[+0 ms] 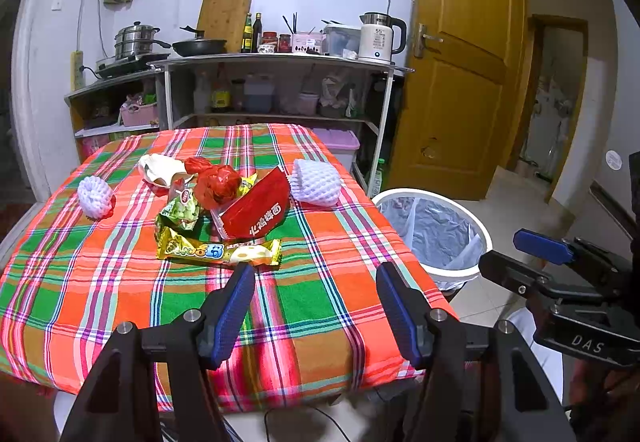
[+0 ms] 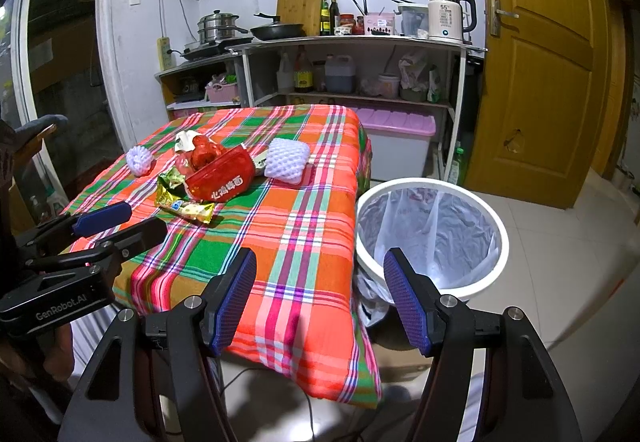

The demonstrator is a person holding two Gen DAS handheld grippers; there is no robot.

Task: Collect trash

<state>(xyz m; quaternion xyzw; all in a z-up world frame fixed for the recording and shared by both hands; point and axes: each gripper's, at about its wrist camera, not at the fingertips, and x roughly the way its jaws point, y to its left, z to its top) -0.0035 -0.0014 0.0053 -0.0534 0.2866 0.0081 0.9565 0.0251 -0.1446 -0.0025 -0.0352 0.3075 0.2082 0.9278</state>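
Trash lay in a heap on the table with the orange, green and pink checked cloth point(image 1: 320, 302); both claws were spread and held nothing.

The left gripper point(image 1: 316, 306) hovered over the near part of the cloth, just before the yellow snack wrapper point(image 1: 218, 252). Behind that wrapper lay the red noodle packet point(image 1: 260, 210), the crumpled red plastic bag point(image 1: 216, 182) and two white foam fruit nets point(image 1: 316, 182). The right gripper point(image 2: 320, 298) was above the table's near right corner, beside the white round bin with a clear liner point(image 2: 436, 238), which stood on the floor to the right of the table.

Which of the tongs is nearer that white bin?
Right. The right tongs hover at the table's corner beside the white bin; the left tongs sit over the tablecloth, farther away.
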